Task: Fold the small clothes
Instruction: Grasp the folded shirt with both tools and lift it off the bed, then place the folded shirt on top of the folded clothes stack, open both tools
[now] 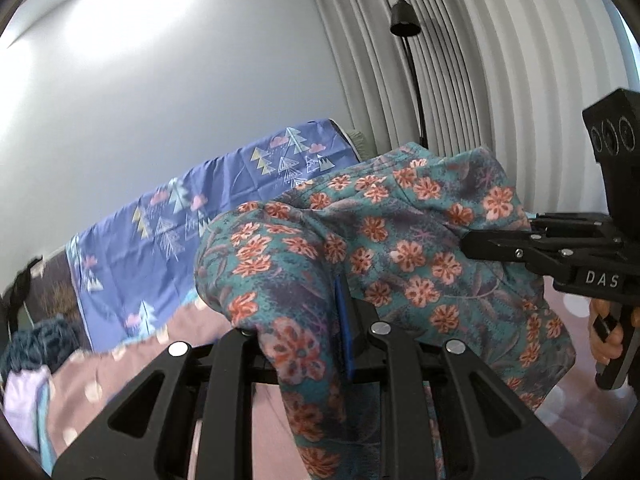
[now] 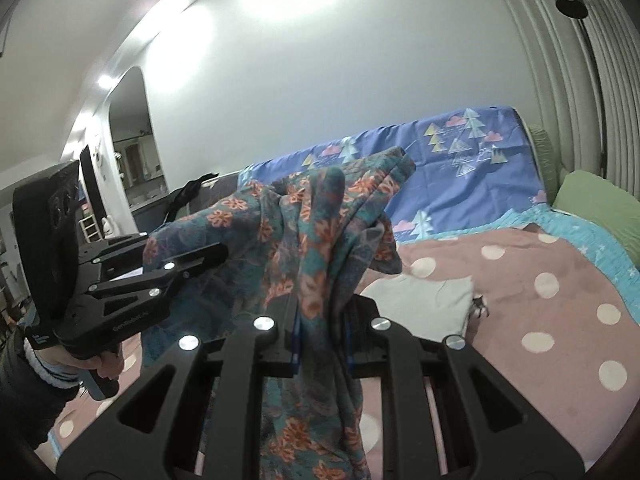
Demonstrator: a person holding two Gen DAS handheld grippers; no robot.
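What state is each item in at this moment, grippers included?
Floral garment: lifted off the bed, bunched, gripped at two places.
Left gripper: shut on the floral garment.
Right gripper: shut on the floral garment.
Grey cloth: lying flat on the polka-dot bedspread.
Blue tree-print sheet: draped over the headboard.
Floor lamp: appears unlit.

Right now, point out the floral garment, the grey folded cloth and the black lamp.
floral garment (image 1: pixel 400 240), left wrist view, middle of the cloth.
grey folded cloth (image 2: pixel 424 300), right wrist view, its top face.
black lamp (image 1: pixel 405 19), left wrist view, the shade.
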